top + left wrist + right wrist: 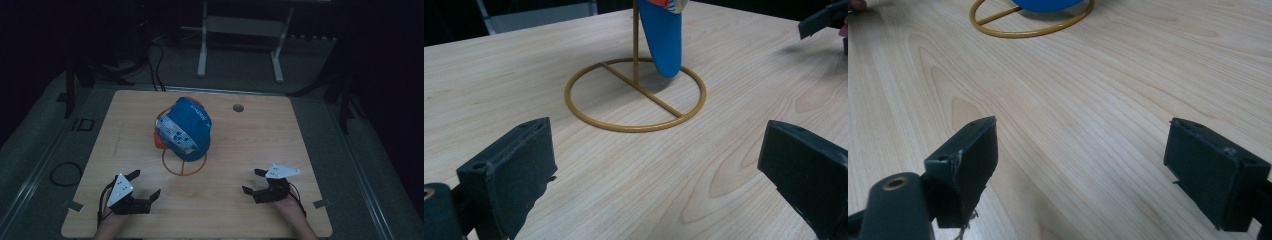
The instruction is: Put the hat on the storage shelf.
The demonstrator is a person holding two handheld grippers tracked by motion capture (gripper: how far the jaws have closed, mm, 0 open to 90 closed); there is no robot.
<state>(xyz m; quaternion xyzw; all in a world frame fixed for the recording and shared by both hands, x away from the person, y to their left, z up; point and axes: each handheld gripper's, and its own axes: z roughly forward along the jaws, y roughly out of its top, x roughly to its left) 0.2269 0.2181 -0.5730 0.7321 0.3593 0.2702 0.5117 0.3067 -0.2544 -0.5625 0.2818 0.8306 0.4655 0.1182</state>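
Observation:
A blue cap [187, 127] with a patterned white patch and an orange underside hangs on a gold wire stand [184, 166] in the middle of the wooden table [250, 140]. In the left gripper view the stand's ring base [634, 95] lies ahead, with the cap's blue brim [664, 40] dipping toward it. My left gripper [146, 185] rests open near the front left edge, nothing between its jaws. My right gripper [253, 181] sits open at the front right, also empty. The right gripper view catches the ring base [1028, 25] at the top.
A round cable hole [238, 108] sits in the table's far right part. Beyond the table stands a white metal frame [240, 40] on the dark floor. A cable loop [66, 173] lies on the floor at the left.

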